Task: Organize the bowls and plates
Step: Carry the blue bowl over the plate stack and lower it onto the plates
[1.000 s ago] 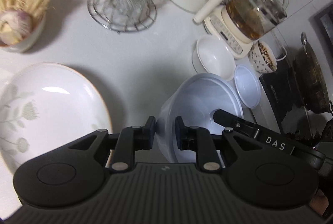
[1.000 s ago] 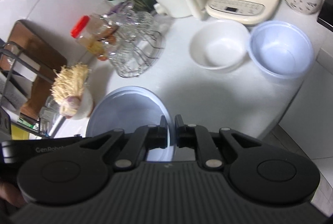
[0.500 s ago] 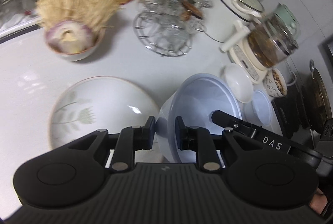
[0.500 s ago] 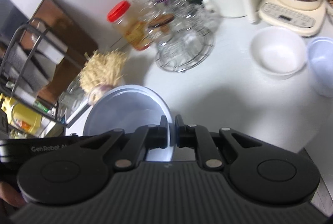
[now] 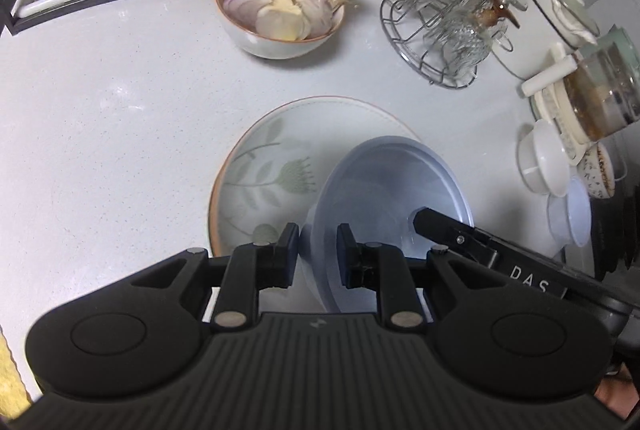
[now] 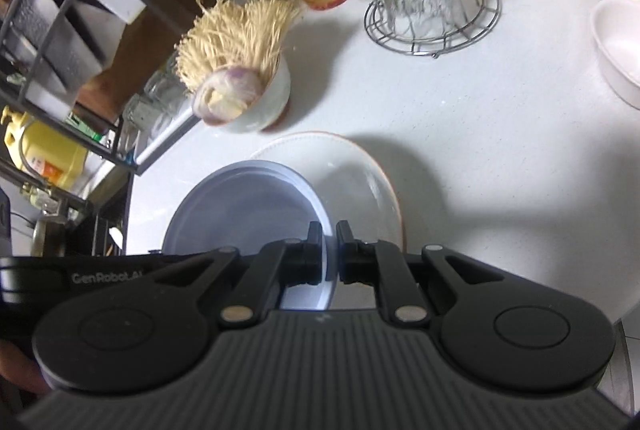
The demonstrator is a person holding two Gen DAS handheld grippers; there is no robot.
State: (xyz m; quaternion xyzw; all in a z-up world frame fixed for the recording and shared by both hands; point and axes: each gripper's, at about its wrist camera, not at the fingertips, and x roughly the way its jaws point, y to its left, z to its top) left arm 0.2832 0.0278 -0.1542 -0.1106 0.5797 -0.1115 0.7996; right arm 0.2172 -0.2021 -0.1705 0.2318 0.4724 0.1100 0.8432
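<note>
1. the blue bowl (image 5: 384, 214) hangs in the air between two claws. the left claw (image 5: 318, 254) is clamped on its near rim and the right claw (image 6: 329, 254) is clamped on the opposite rim, pads nearly together on the thin wall.

2. the bowl sits straight ahead of both claws, tilted, and just beyond and under it lies the flowered plate (image 5: 272, 166) on the counter (image 5: 120, 118). i judge the bowl is meant to land there.

3. the grips are narrow pinches on a smooth plastic edge. if the two hands drift apart or twist against each other, one rim could slip out and the bowl would swing off the other claw.

4. coming down tilted, the low edge could strike the plate first and skid it across the counter, or tip the bowl over.

5. further ahead of the left claw stands the onion bowl (image 5: 280, 26), and off to its right the glass rack (image 5: 440, 30). an overshoot forward could knock either.

6. letting go with one claw before the base rests flat could make the bowl rock off the plate.
</note>
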